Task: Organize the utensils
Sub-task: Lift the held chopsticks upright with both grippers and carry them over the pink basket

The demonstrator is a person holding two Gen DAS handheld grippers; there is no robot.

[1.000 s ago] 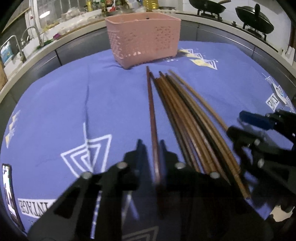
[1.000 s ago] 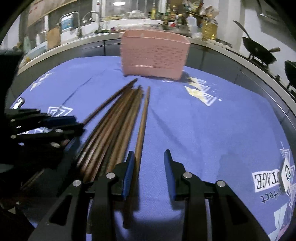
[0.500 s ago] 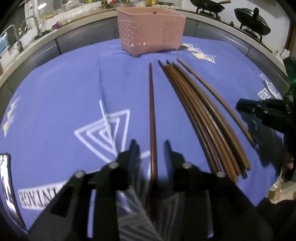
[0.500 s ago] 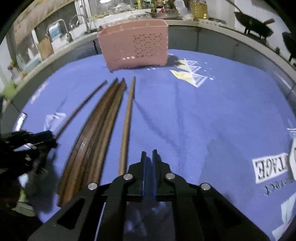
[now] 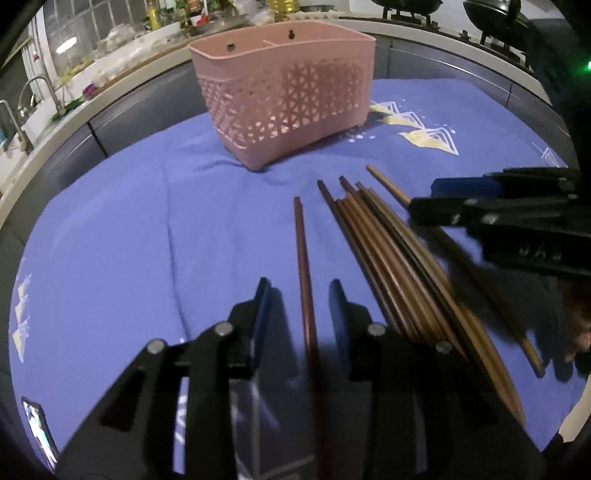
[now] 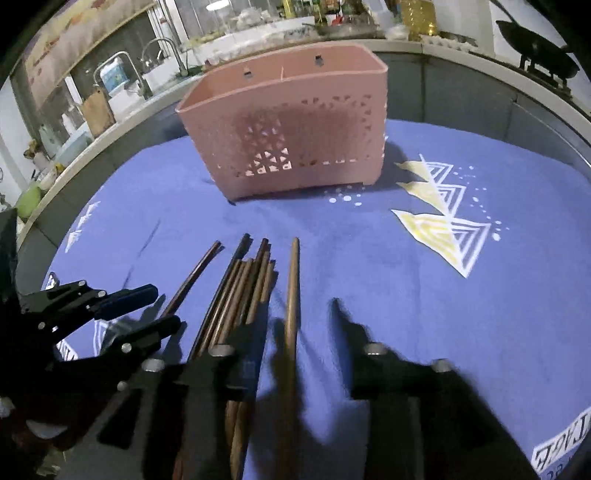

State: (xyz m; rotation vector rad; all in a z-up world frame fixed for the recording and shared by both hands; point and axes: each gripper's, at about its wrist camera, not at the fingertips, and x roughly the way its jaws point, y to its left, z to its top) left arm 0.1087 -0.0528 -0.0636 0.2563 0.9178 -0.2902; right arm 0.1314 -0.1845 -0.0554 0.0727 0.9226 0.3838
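A pink perforated utensil basket (image 5: 284,99) stands at the far side of the blue cloth; it also shows in the right wrist view (image 6: 288,133). Several brown chopsticks (image 5: 391,258) lie bundled on the cloth in front of it. One reddish chopstick (image 5: 304,273) lies apart on the left, between the fingers of my open left gripper (image 5: 299,295). One lighter chopstick (image 6: 291,306) lies apart on the right, between the fingers of my open right gripper (image 6: 301,314). Each gripper is seen from the other's camera: the right one (image 5: 443,201) and the left one (image 6: 162,306).
The blue cloth (image 5: 110,258) with white and yellow triangle prints covers the table. A counter with a sink and taps (image 6: 147,66) runs behind, with pans (image 5: 491,14) on a stove at the right. A phone (image 5: 37,432) lies at the near left edge.
Both grippers have moved forward toward the basket. The right gripper, shut half a second ago, is now open around the lighter chopstick. The left gripper stays open over the reddish chopstick.
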